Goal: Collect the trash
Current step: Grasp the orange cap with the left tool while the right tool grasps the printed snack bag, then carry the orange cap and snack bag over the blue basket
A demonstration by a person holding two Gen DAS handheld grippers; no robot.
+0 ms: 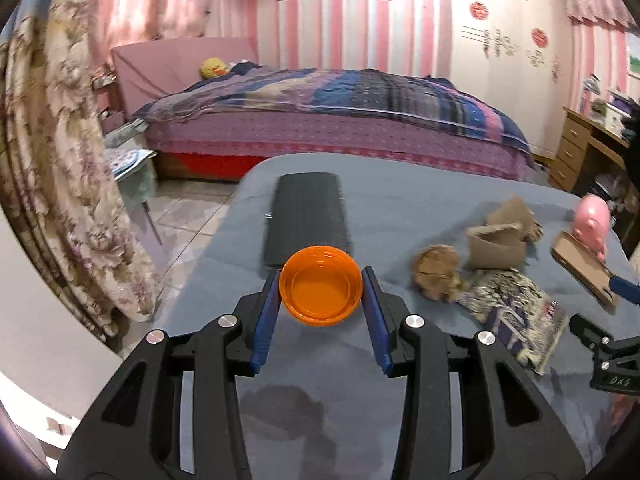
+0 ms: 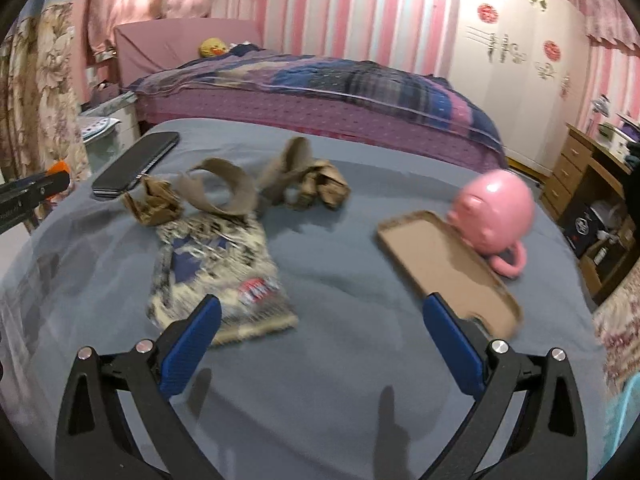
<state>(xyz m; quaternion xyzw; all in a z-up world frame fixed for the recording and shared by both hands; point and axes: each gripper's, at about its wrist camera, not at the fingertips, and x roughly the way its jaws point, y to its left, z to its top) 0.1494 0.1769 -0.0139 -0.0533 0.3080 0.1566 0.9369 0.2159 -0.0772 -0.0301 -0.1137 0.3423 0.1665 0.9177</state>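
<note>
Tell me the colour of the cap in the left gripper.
Orange cap; clearest in the left wrist view.

Hidden, cropped and blurred parts of the grey-blue cloth-covered table point(image 2: 320, 380) scene

The print on the crumpled patterned plastic wrapper point(image 2: 216, 276) is smeared by motion and cannot be read. One corner of the flat brown cardboard tray point(image 2: 440, 256) is covered by the blue pad of the right gripper point(image 2: 320, 320), and its far edge overlaps the pink pig-shaped ceramic mug point(image 2: 496, 212), which is blurred. In the left wrist view the near end of the flat black rectangular device point(image 1: 306, 216) is hidden behind the orange plastic lid point(image 1: 320, 286).
</note>
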